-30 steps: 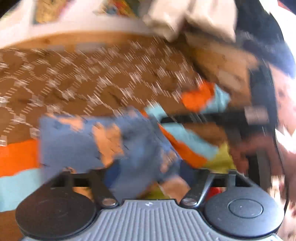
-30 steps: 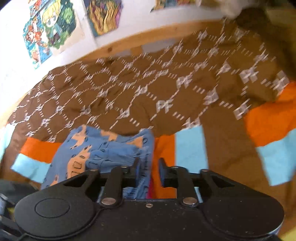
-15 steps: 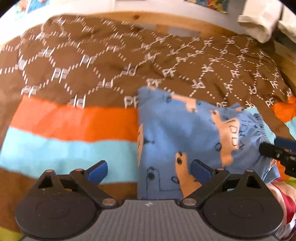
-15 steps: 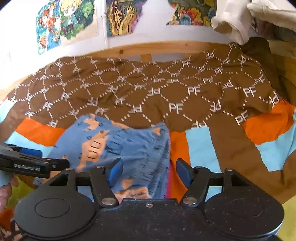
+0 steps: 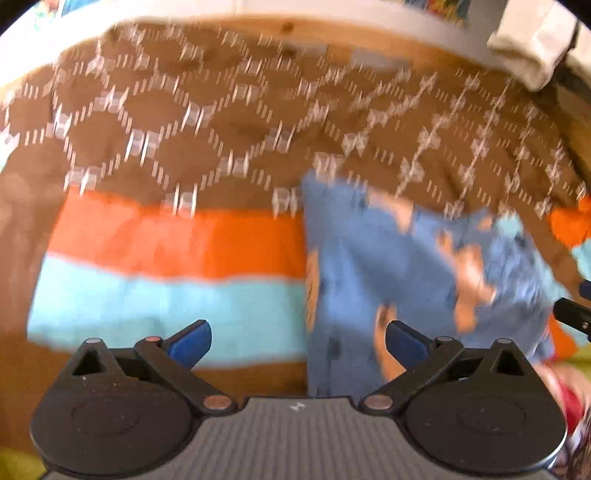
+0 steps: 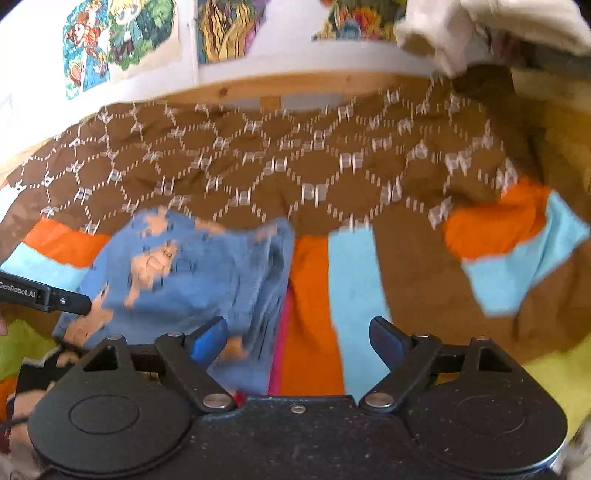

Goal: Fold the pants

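The blue pants (image 5: 406, 266) with orange animal prints lie folded in a compact rectangle on the blanket. My left gripper (image 5: 297, 343) hovers wide open over their left edge, and no pad touches the cloth. In the right wrist view the pants (image 6: 192, 273) sit left of centre. My right gripper (image 6: 298, 339) stands over their gathered right edge with its jaws opening; the cloth lies below the left pad, not pinched. Each view catches the other gripper's black finger at its margin: the right gripper's finger (image 5: 570, 315) and the left gripper's finger (image 6: 44, 295).
A brown blanket (image 6: 295, 166) with a white lattice print and orange and light-blue stripes (image 5: 166, 273) covers the bed. A wooden bed rail (image 6: 295, 85) and a wall with posters (image 6: 118, 37) close the far side. Pale cloth (image 6: 480, 29) hangs at the upper right.
Both grippers have let go of the pants and spread their jaws wide. The pants have gone from bunched in the grip to lying flat, and both grippers have drawn back a little.
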Tool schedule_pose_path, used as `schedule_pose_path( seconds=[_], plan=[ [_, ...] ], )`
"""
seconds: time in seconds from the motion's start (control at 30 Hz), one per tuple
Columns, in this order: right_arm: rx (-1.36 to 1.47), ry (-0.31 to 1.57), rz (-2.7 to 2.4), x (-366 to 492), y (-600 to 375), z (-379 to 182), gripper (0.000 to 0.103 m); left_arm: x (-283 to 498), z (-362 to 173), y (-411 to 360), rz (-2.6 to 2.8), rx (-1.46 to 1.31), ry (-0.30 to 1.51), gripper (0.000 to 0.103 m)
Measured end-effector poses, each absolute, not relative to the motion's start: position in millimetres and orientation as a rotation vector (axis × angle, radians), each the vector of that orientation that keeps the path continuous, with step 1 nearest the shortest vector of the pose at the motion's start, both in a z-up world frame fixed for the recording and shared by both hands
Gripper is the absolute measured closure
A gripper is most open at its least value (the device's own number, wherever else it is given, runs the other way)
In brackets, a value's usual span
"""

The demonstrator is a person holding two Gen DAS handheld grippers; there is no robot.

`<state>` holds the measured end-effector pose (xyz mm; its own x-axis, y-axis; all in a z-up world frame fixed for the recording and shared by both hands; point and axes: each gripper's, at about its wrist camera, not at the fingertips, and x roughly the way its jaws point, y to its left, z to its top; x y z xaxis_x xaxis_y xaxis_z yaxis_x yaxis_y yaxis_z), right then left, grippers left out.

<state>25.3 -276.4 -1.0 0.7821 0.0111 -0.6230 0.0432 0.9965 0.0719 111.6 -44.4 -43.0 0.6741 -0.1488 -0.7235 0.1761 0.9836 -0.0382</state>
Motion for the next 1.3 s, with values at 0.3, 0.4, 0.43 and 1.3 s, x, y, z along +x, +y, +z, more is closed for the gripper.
schedule_pose_path(
  seconds=[0.3,0.4,0.43,1.3],
  plan=[
    [0.001,0.646,0.131,108.1,-261.7,-1.8,0.016,168.6,-56.4,-116.7,-0.226,0.297,0.655,0.000],
    [-0.050,0.697,0.069,121.8,-270.3,-15.0,0.015,182.3,-66.3,-124.3,-0.155,0.374,0.619,0.000],
    [-0.010,0.699,0.046,122.4,-280.2,-17.1,0.013,187.2,-67.6,-122.3,-0.140,0.370,0.624,0.000],
    [0.226,0.861,0.021,50.5,-267.3,-20.2,0.004,111.0,-59.6,-43.7,-0.109,0.007,0.957,0.000]
  ],
)
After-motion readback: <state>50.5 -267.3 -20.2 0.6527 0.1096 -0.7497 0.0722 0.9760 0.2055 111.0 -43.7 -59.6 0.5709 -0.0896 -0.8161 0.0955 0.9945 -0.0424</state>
